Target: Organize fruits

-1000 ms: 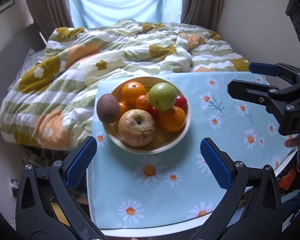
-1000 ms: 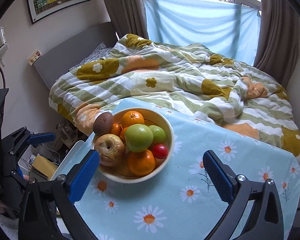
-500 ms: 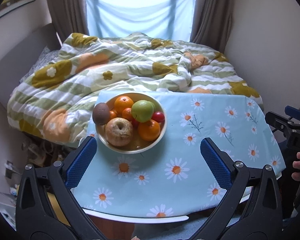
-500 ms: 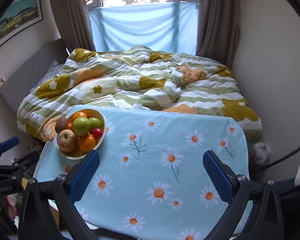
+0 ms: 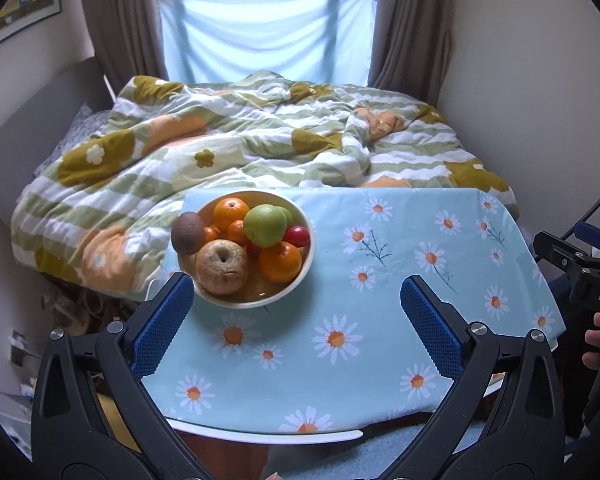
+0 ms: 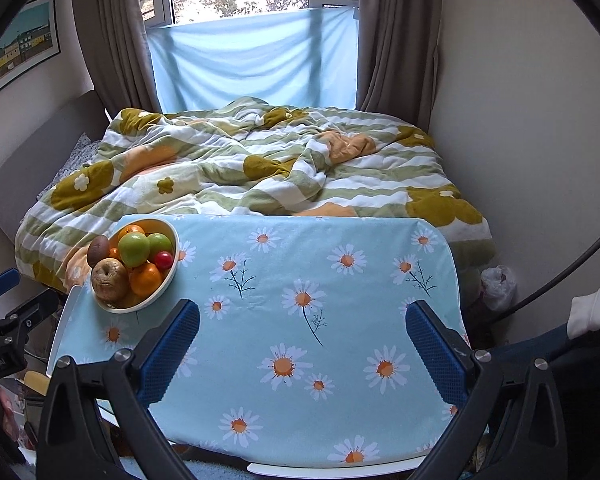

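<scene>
A cream bowl (image 5: 305, 276) stands at the table's far left corner, heaped with fruit: a green apple (image 5: 265, 225), oranges (image 5: 280, 261), a brown wrinkled apple (image 5: 221, 266), a kiwi (image 5: 187, 233) on the rim and a small red fruit (image 5: 298, 236). The bowl also shows in the right wrist view (image 6: 171, 280). My left gripper (image 5: 296, 320) is open and empty, just in front of the bowl. My right gripper (image 6: 302, 344) is open and empty, above the middle of the table.
The table (image 6: 340, 280) wears a light blue daisy cloth. A bed with a striped flowered quilt (image 5: 260, 140) lies right behind it. Walls stand at the right and left. Curtains and a window (image 6: 252, 40) are at the back.
Both grippers have pulled back and up from the bowl. The bowl looks smaller and more of the table shows in both views. The right gripper has swung to the right.
</scene>
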A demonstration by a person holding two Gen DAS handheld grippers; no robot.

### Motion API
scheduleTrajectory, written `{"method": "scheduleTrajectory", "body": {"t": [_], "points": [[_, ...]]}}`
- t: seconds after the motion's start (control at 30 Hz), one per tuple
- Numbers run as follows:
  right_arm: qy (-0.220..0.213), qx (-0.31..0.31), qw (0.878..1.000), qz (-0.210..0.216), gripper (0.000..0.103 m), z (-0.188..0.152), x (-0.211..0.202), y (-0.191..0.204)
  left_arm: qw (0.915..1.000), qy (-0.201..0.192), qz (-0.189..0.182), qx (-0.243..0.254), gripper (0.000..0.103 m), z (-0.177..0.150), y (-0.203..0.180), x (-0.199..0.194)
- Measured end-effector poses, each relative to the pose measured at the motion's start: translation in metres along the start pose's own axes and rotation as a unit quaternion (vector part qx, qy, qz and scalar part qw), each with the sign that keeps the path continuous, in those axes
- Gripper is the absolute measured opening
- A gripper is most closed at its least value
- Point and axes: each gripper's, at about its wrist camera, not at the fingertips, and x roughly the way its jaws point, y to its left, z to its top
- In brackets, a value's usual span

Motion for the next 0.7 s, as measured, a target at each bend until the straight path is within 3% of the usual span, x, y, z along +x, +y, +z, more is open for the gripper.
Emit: {"method": "scheduleTrajectory", "body": {"t": [0.7], "points": [[-0.007, 0.005, 1.000, -0.009, 0.103, 0.0026, -0.0037, -0.0049, 1.0000, -0.001, -0.003, 0.002, 0.103, 0.0035, -0.0049, 0.0008]]}}
